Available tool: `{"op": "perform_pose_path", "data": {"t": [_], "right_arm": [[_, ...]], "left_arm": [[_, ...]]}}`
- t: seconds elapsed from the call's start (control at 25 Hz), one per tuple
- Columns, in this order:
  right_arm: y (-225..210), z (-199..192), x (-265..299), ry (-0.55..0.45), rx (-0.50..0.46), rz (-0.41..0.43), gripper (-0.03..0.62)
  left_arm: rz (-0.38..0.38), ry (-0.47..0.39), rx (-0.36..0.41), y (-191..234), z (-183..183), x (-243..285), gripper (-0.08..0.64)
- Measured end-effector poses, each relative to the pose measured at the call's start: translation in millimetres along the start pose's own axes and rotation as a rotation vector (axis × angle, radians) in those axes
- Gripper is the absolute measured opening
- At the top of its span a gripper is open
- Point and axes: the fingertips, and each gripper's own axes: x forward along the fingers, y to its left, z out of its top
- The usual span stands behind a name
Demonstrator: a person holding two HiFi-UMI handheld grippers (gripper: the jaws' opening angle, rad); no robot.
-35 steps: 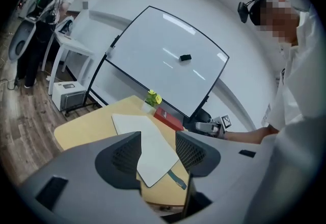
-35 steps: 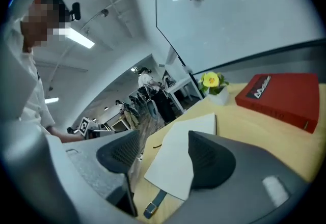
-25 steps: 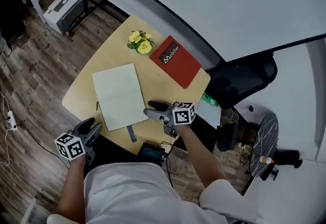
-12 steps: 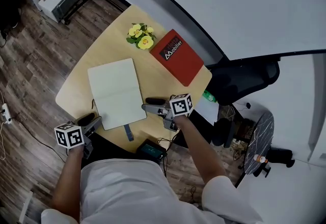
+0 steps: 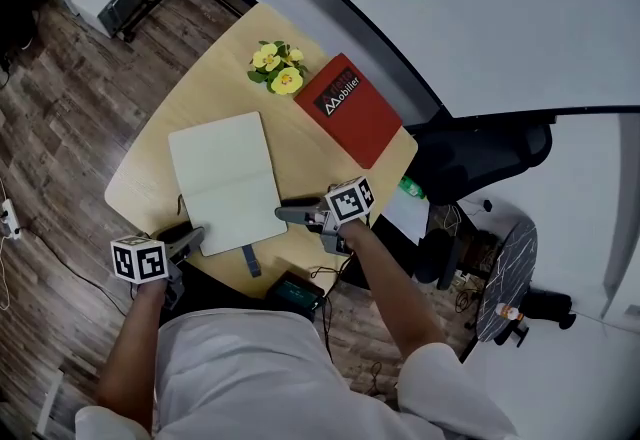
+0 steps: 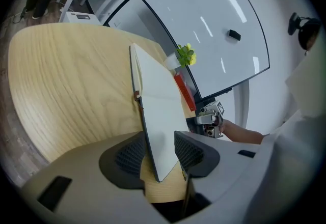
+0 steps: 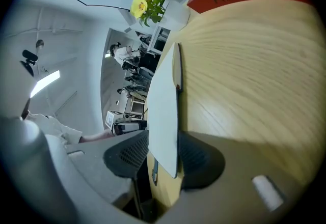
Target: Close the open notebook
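Observation:
The open notebook (image 5: 225,178) lies flat on the round wooden table (image 5: 300,163), its white pages up. My left gripper (image 5: 195,236) is at its near left corner, and in the left gripper view the corner (image 6: 158,116) sits between the two pads, which close on it (image 6: 160,151). My right gripper (image 5: 285,213) is at the near right corner. Its jaws have just been closing, and in the right gripper view the notebook corner (image 7: 163,111) is pinched between the pads (image 7: 164,154).
A red book (image 5: 345,113) and a small pot of yellow flowers (image 5: 275,68) stand at the table's far side. A grey ribbon (image 5: 250,258) trails off the notebook's near edge. A black office chair (image 5: 480,158) is to the right, and a curved whiteboard (image 5: 450,8) behind.
Both grippers have come down and in onto the notebook's two near corners. The notebook itself still lies flat and open.

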Motion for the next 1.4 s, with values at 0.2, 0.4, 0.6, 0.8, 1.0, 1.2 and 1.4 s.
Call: {"op": "perform_pose_path", "data": {"t": [0.2,0.4,0.6,0.8,1.0,1.2,1.4], "right_arm": [[8,-1,3,0.024,0.059,0.053,0.135],[10,-3,-2,0.001,0.119,0.122,0.116],[21,2,-12,-0.026,0.124,0.167,0.071],[35,10,-20,-0.065,0.143,0.213,0.071],[42,19,-23,-0.060,0.149,0.204,0.071],[46,24,-25,-0.057,0.185,0.212,0.071],[49,31,-29,-0.091,0.256,0.249,0.071]], "left_arm": [[-0.002,-0.002,-0.028,0,-4,1,0.167],[-0.021,0.008,-0.047,-3,-10,-3,0.136],[-0.064,-0.005,-0.061,-13,-8,-12,0.093],[-0.117,-0.044,-0.099,-22,-2,-20,0.086],[-0.143,-0.083,-0.117,-27,11,-30,0.091],[-0.162,-0.164,-0.021,-32,36,-53,0.115],[0.008,-0.088,0.661,-34,30,-63,0.181]]}}
